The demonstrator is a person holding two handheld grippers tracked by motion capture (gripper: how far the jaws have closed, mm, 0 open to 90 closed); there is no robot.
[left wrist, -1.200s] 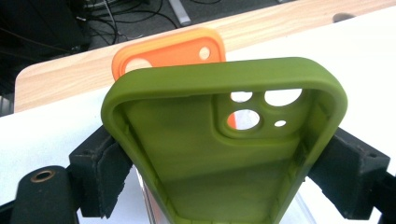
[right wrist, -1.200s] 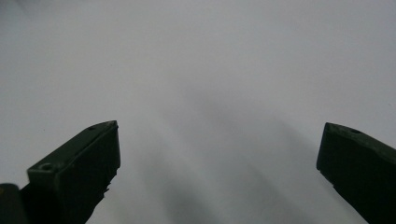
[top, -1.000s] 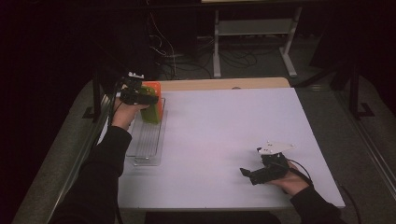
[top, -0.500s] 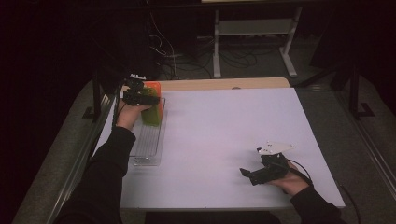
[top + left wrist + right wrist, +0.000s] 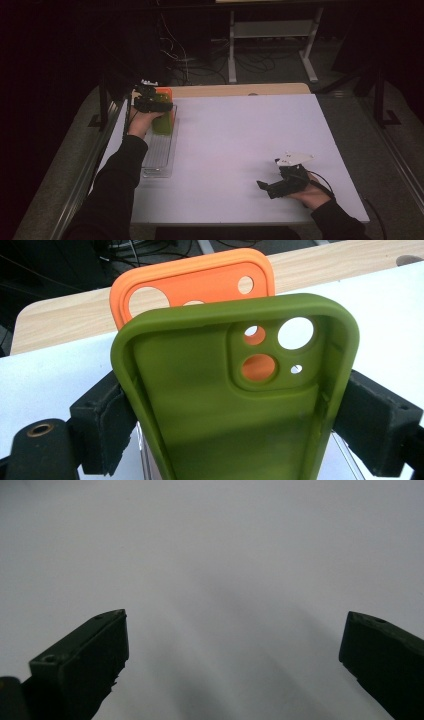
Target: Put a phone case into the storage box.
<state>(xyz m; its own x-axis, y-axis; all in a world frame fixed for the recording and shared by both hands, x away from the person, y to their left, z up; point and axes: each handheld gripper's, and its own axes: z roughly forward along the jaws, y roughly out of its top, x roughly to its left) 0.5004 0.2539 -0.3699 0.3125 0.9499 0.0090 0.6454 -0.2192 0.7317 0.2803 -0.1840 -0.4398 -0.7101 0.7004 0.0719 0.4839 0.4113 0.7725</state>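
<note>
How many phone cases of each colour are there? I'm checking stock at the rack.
Green phone case, clamped in the left gripper: 1
Orange phone case, standing behind the green one: 1
Total: 2
Both stand at the far end of the clear rack.

White tabletop (image 5: 240,145), a bare wood strip along its far edge. A clear plastic tray (image 5: 159,155) lies on it at the left edge, long side running front to back. The right hand (image 5: 310,192) rests near the front right corner.
</note>
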